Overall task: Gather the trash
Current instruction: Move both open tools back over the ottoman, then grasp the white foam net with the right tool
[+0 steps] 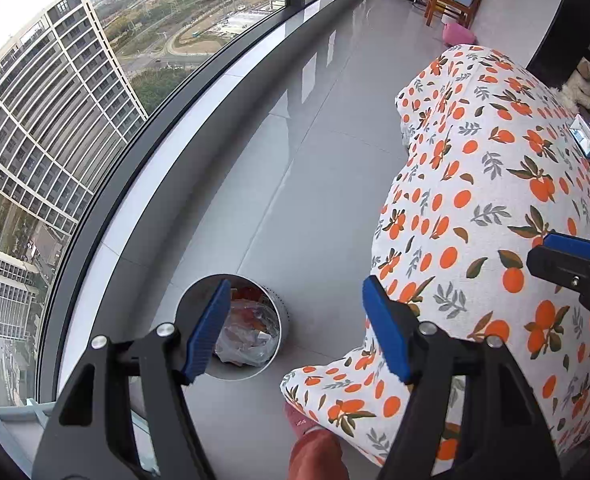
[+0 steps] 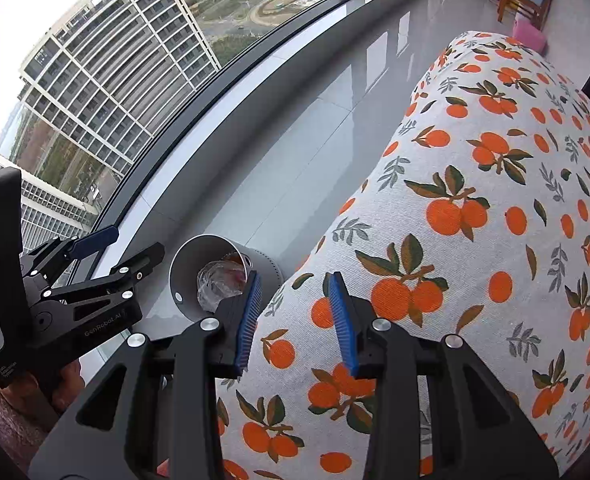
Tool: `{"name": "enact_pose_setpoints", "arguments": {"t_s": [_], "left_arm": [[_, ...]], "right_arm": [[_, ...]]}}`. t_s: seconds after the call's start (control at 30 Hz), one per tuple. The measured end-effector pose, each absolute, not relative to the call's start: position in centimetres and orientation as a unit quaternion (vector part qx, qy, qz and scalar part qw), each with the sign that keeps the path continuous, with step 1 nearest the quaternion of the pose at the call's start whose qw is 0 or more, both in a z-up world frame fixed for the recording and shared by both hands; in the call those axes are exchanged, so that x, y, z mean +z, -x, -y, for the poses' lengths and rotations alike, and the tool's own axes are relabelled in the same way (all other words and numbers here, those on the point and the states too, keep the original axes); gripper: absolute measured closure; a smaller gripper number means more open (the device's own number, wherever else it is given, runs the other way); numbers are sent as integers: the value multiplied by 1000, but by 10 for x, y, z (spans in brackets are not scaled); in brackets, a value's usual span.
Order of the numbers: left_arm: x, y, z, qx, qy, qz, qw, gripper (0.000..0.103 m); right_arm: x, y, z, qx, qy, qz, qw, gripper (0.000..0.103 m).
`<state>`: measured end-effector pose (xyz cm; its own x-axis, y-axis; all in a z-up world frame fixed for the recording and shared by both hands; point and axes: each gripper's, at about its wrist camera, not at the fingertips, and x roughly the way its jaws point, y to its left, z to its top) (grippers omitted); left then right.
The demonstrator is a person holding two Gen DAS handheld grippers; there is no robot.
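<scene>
Left wrist view: left gripper (image 1: 297,330) is hanging wide and empty, trash bin (image 1: 231,328) just below its left finger, bagged waste inside. Right gripper (image 2: 295,320) is half-open, holding nothing. Drop looks done; next move calls for finding another piece.

Glossy grey floor (image 1: 315,168) runs beside a full-height window (image 1: 95,100); an orange-print sofa cover (image 1: 495,220) sits opposite the window.
</scene>
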<state>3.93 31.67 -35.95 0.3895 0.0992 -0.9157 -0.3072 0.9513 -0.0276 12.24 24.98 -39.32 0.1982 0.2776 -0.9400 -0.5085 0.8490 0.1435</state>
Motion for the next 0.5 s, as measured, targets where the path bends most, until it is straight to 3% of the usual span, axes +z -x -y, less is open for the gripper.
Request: {"name": "enact_pose_setpoints", "arguments": {"t_s": [0.5], "left_arm": [[-262, -148, -43, 3, 32, -512, 858, 34]], "right_arm": [[-297, -190, 48, 149, 103, -540, 822, 67]]}}
